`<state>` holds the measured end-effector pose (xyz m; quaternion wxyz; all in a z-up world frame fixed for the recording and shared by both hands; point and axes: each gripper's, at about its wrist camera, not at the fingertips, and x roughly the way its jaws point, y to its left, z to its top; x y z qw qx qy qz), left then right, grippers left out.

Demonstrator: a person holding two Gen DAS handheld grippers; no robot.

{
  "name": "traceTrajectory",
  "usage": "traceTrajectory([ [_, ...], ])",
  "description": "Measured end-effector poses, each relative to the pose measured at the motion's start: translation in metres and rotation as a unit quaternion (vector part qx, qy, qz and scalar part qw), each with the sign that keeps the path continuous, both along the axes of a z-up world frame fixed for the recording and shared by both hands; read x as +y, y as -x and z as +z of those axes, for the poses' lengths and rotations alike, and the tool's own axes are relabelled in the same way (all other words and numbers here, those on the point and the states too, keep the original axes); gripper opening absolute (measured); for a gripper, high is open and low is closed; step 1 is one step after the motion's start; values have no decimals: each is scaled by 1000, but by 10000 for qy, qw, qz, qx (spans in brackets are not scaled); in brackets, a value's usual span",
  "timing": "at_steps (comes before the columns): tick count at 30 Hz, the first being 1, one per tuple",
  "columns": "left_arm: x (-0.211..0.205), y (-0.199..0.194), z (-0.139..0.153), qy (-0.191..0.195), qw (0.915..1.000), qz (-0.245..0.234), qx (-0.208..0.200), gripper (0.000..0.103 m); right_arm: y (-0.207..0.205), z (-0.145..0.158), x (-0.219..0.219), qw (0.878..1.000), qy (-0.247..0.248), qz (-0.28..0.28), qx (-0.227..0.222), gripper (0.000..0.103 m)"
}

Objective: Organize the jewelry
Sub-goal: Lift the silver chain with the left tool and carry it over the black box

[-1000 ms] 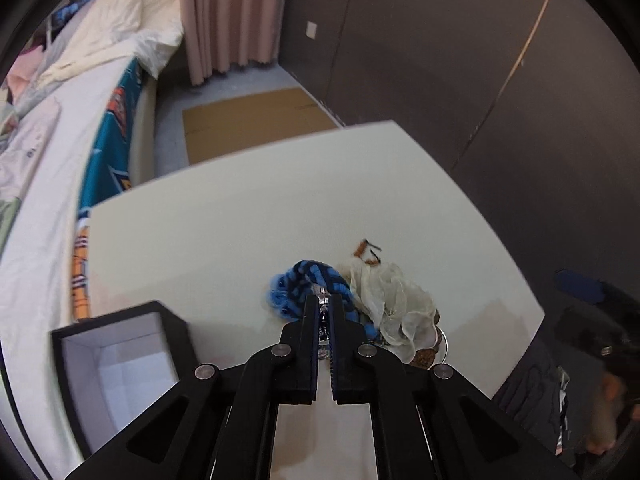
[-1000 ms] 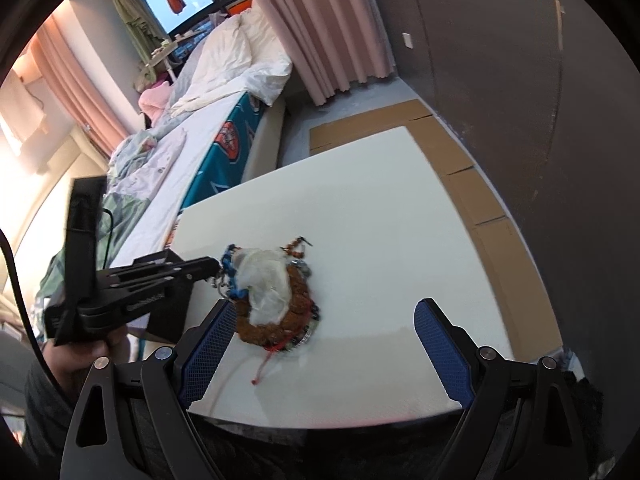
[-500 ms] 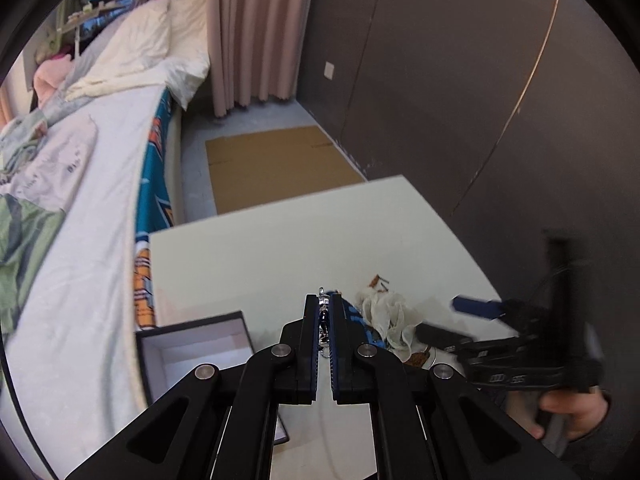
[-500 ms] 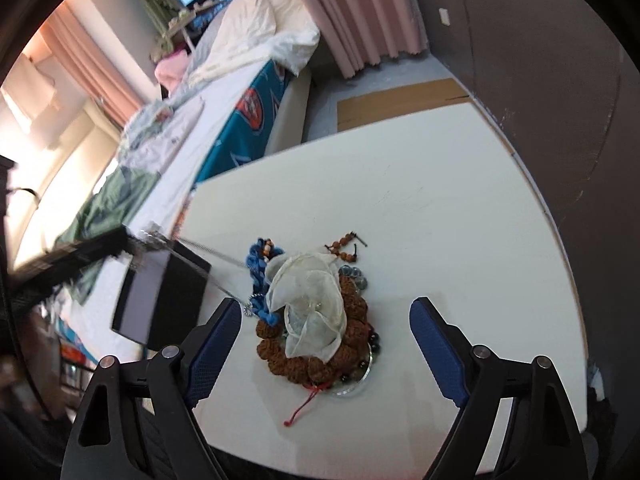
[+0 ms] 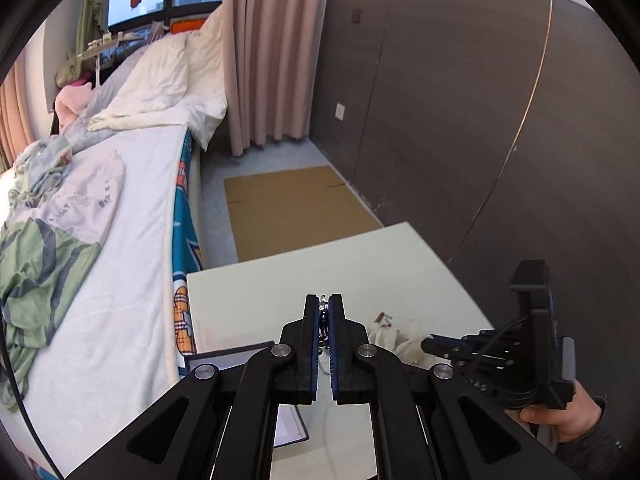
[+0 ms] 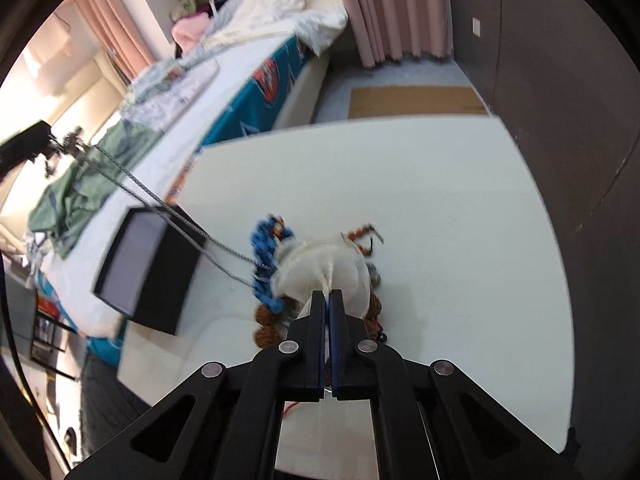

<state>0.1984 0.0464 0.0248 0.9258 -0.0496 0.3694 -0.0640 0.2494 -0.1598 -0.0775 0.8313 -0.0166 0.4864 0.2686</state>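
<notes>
Silver chain [image 6: 168,212] pinched at its clasp end in left hand-held gripper [image 5: 329,300], jaws narrow on it; stretched taut, long axis slanting from that raised gripper down to jewelry pile [image 6: 320,276] on desk [image 6: 440,220]. Right hand-held gripper [image 6: 329,294] just closed, pinching white gauze pouch [image 6: 324,268] atop pile. Left of it, black box [image 6: 148,268], open, pale interior, nothing visible inside; chain passing over it.

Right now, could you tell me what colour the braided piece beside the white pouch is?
The braided piece is blue, clearest in the right wrist view.
</notes>
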Motion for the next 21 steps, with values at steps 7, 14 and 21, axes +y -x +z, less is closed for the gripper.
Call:
traceTrajectory([
  [7, 3, 10, 31, -36, 9994, -39, -351, 4, 7, 52, -11, 9977, -606, 14, -314, 3],
  [14, 9, 15, 68, -126, 9973, -41, -720, 4, 11, 85, 1, 9949, -799, 110, -609, 3],
  [21, 18, 24, 116, -309, 9922, 3, -1206, 4, 16, 107, 19, 9922, -902, 241, -828, 3],
])
